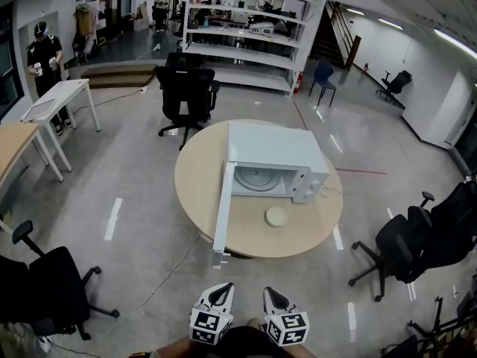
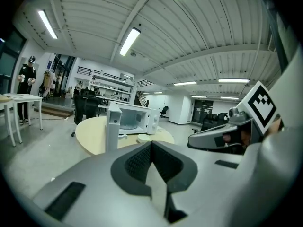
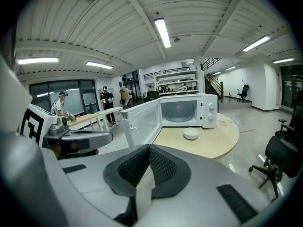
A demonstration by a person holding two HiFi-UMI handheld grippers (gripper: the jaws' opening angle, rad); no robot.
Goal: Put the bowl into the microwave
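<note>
1. Left gripper [image 1: 221, 289] and right gripper [image 1: 272, 293] are side by side at the bottom of the head view, both off the table. Each one's jaws are together with nothing between them, as seen in the left gripper view [image 2: 151, 144] and the right gripper view [image 3: 149, 148].
2. A black office chair [image 1: 45, 289] is on the floor to the left of the left gripper. More black chairs [image 1: 417, 237] are off to the right of the right gripper.
3. Ahead of both is a round wooden table [image 1: 197, 189].
4. The microwave door [image 1: 223, 211] is swung fully open. Its free end points back toward the left gripper and is the part nearest to it.
5. The bowl [image 1: 276, 216] sits upright on the table straight ahead of the right gripper and well apart from it. It is outside the oven, just in front of the opening and to the right of the door.
6. The white microwave [image 1: 276, 151] is behind the bowl, with its cavity facing the grippers and a glass turntable visible inside.
7. A black chair [image 1: 186, 88] stands past the table.
8. A white desk [image 1: 59, 99] is far left of the grippers, with a person [image 1: 43, 58] standing by it.
9. White shelving [image 1: 246, 28] is farthest ahead.
</note>
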